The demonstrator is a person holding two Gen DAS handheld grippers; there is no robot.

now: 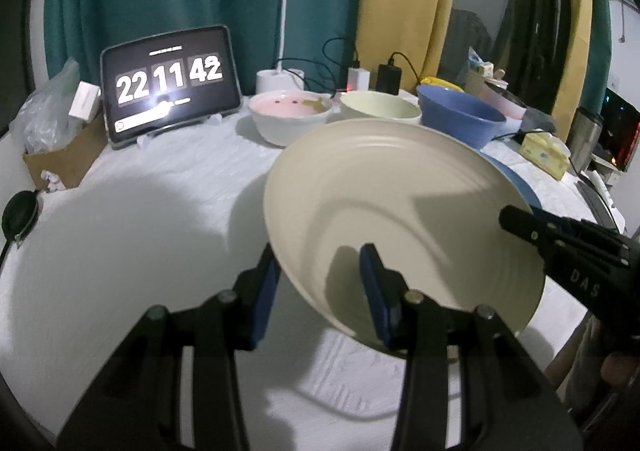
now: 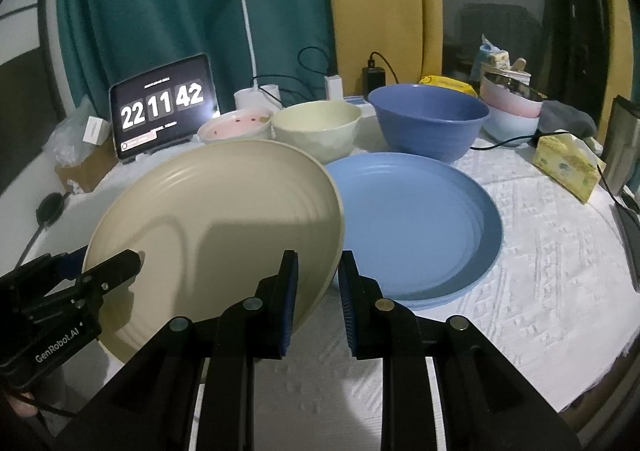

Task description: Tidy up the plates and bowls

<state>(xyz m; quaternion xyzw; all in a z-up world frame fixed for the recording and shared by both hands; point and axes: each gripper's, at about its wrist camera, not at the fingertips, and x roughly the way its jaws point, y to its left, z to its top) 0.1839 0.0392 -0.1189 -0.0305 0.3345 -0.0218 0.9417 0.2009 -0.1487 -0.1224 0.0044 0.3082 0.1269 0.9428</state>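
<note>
Both the left claw (image 1: 320, 283) and the right claw (image 2: 318, 283) are clamped on opposite rims of the round cream ridged plastic plate (image 2: 224, 227), held tilted above the white-clothed desk (image 2: 540, 271), apparently for stacking onto the adjacent round blue plate (image 2: 420, 223).

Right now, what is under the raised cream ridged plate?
The cream ridged plate is tilted, held by both grippers. Its right edge overlaps the round blue plate lying on the white cloth. Anything directly beneath the cream plate is covered.
</note>
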